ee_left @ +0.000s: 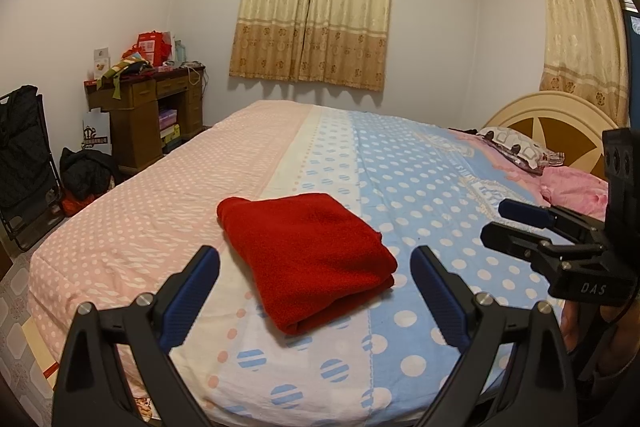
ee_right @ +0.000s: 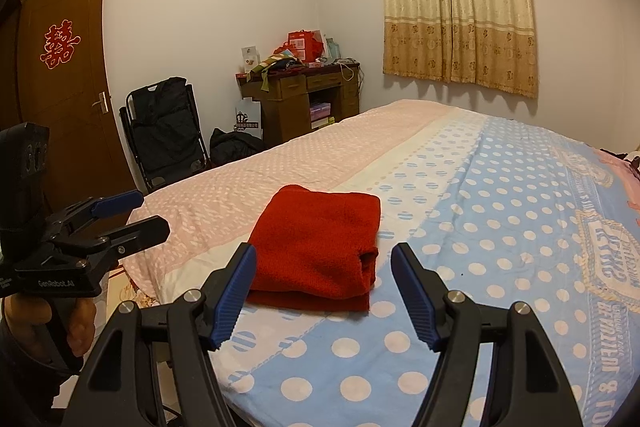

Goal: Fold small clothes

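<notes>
Red knit garment point(ee_left: 308, 259), folded into a thick, roughly square bundle with layered edges showing at its near side, lies on the bed point(ee_left: 420, 163) across the white band between pink and blue dotted fabric. Left gripper point(ee_left: 316, 287) and right gripper point(ee_right: 324, 285): fingers spread apart, grasping nothing, both short of the garment.

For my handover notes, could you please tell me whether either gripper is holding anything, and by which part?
Nothing is held. The left gripper and right gripper both have open jaws, short of the folded red garment on the bed.
</notes>
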`<state>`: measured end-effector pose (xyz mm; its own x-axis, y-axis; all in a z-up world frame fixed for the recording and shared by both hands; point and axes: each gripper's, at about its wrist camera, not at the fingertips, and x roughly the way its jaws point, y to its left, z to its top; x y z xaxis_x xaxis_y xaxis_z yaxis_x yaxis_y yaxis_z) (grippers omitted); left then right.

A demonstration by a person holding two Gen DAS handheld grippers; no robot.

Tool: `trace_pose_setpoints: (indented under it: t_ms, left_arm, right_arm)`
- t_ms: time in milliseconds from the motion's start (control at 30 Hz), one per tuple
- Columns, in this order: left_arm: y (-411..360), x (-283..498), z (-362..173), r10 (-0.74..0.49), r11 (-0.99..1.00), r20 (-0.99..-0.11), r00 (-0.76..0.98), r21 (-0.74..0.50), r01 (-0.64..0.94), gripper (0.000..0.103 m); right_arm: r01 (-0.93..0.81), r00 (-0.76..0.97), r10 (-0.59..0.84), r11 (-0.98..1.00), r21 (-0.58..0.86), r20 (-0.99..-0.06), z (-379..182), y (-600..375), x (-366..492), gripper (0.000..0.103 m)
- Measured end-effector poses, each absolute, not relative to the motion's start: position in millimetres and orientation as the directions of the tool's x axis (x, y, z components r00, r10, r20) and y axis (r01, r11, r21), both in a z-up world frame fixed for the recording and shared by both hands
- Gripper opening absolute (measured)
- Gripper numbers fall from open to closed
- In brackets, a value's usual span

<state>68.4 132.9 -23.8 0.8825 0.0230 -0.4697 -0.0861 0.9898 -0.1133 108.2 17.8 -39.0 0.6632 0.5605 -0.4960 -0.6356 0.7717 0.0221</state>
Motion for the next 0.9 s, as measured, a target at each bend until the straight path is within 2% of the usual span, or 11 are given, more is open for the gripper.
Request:
trace_pose_setpoints:
  t_ms: [33, 667, 900]
  left_arm:
    - [133.1, 68.7, -23.4, 0.035, 0.989, -0.472, 0.881, -0.108, -0.098, 0.103]
    - [137.3, 69.1, -19.3, 0.072, 0.989, -0.471, 0.879, -0.079, -0.124, 0.103]
    - [135.5, 66.3, -18.6, 0.076, 0.991, -0.444, 0.893, -0.068, -0.118, 0.103]
  right_arm:
    - [-0.635, 0.664, 0.560, 0.772, 0.023, -0.496, -39.0, 18.1, 108.7, 0.071]
    - [-0.647, 0.653, 0.564, 0.762, 0.013, -0.505, -43.7, 22.6, 102.6, 0.071]
    - [-0.659, 0.643, 0.570, 0.752, 0.010, -0.512, -45.6, 24.5, 102.7, 0.071]
